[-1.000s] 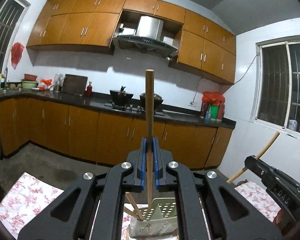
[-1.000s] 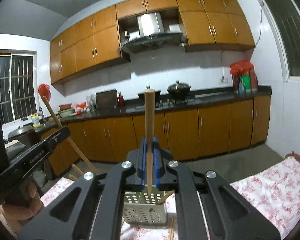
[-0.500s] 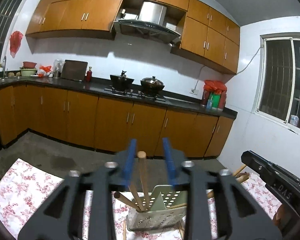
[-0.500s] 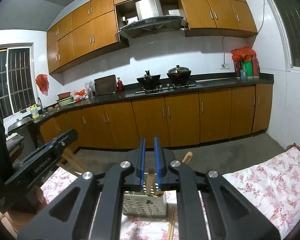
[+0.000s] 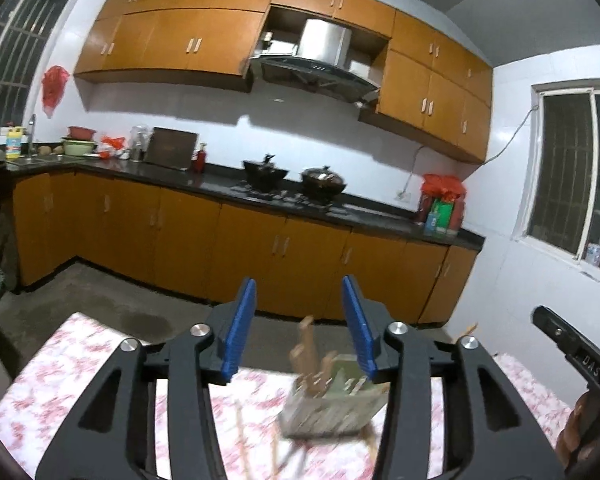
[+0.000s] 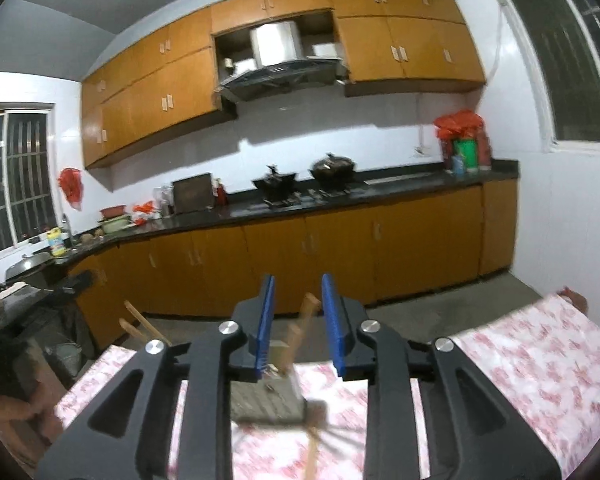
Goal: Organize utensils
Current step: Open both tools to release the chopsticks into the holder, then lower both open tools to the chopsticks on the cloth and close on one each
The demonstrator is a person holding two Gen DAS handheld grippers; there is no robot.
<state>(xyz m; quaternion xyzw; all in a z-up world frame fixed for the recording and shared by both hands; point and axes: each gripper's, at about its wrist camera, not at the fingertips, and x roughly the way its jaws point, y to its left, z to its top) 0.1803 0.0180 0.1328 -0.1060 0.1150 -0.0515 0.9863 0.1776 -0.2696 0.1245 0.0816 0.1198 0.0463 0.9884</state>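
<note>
Wooden sticks are what I count first, working from the left edge of my left wrist view. One thin stick point(image 5: 239, 438) lies flat on the floral tablecloth point(image 5: 80, 364), just left of the pale perforated utensil holder point(image 5: 332, 404). Inside that single holder I make out a cluster of wooden utensil handles point(image 5: 306, 354); the blur lets me count about three or four, no more surely than that. My left gripper point(image 5: 300, 326) has its two blue pads apart and its jaws are opening; the handles stand beyond the gap and neither pad presses on them, so it has hold of nothing. At the far right edge of this view I see the black body of the other tool, with a hand wrapped round it.

In my right wrist view, two wooden sticks point(image 6: 140, 326) stick up at the left, beside a dark blurred shape I cannot identify. My right gripper point(image 6: 298, 322) shows two blue pads with a narrower gap, and its jaws are opening too. One wooden handle point(image 6: 304, 320) stands in the holder point(image 6: 266, 402), seen between the pads without either one touching it. One more stick point(image 6: 311, 450) lies on the cloth point(image 6: 540, 360) in front of the holder. The holder sits on the cloth, near its far edge.
</note>
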